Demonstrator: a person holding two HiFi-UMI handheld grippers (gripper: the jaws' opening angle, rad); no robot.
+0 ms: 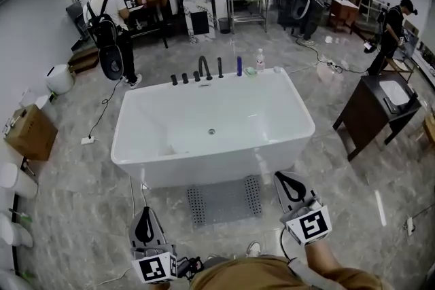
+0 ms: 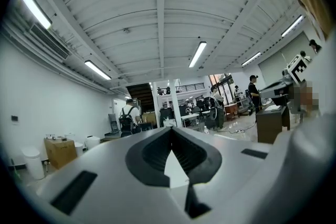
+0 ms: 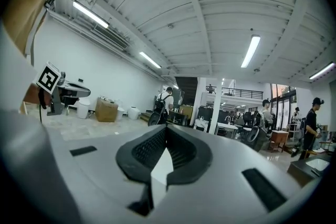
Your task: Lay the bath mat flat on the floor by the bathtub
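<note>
A grey bath mat (image 1: pixel 224 200) with dotted end strips lies flat on the marble floor, right against the front of the white bathtub (image 1: pixel 129 120). My left gripper (image 1: pixel 144 210) hovers left of the mat, shut with nothing in it. My right gripper (image 1: pixel 283 175) hangs over the mat's right end, also shut and empty. The left gripper view shows the left gripper (image 2: pixel 170 129) with its jaws together, pointing level across the room. The right gripper view shows the right gripper (image 3: pixel 166 128) closed the same way. Neither gripper touches the mat.
A dark wood vanity (image 1: pixel 372 112) stands right of the tub, a cardboard box (image 1: pixel 30 132) at the left wall. Black faucet fittings (image 1: pixel 204 68) and bottles sit on the tub's far rim. A cable with a power strip (image 1: pixel 88 140) crosses the floor. People stand farther back.
</note>
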